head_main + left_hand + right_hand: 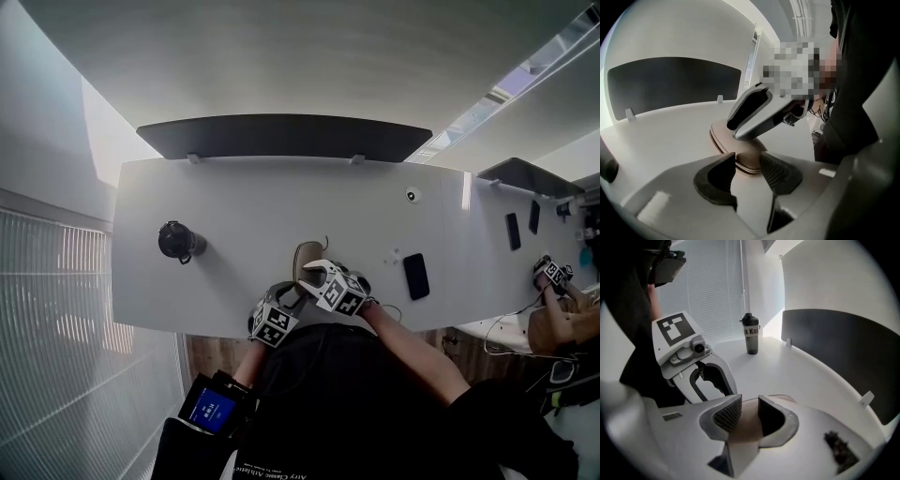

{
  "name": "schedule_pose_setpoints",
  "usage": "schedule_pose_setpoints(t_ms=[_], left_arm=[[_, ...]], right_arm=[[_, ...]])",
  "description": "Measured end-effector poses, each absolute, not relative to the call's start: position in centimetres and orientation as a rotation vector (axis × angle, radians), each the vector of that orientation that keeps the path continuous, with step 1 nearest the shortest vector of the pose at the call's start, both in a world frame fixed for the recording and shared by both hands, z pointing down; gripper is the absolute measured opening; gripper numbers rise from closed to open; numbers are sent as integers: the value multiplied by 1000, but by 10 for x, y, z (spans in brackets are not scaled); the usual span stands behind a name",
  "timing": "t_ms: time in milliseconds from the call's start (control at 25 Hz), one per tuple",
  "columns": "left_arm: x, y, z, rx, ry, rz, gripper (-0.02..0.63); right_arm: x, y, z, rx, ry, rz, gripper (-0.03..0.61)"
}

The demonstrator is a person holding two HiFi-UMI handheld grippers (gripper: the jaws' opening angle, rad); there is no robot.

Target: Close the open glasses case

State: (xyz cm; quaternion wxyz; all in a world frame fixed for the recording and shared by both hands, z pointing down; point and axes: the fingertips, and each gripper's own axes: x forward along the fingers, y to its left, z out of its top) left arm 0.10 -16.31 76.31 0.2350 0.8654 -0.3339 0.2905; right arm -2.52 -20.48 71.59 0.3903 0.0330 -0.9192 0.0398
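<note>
The tan glasses case point(306, 255) lies near the table's front edge, and its lid sits almost down on its base. In the left gripper view the case point(723, 139) shows only a thin seam. My left gripper point(747, 165) is shut on the case's rounded near end. My right gripper point(750, 416) rests on top of the lid point(747, 427), jaws a little apart and holding nothing. Tan shows through the gap between them. In the head view the left gripper point(289, 298) and right gripper point(315, 274) meet at the case's near end.
A dark bottle point(178, 242) stands on the white table point(244, 197) at the left, also the bottle point(751, 339) in the right gripper view. A black phone point(415, 276) lies to the right. A dark panel point(281, 139) runs along the far edge. Another person's hand point(553, 277) works at far right.
</note>
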Motion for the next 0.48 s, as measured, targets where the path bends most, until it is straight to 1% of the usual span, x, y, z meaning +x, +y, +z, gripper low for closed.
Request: schedule_pose_setpoints(t_ms=[120, 240, 480], left_arm=[[2, -164, 762, 2373, -914, 795, 173], [3, -166, 764, 2367, -919, 784, 173], [5, -167, 767, 2352, -911, 776, 172]], right_arm=[[-13, -215, 704, 187, -2376, 80, 117], [1, -224, 705, 278, -2377, 144, 117], [4, -211, 722, 212, -2305, 163, 117]])
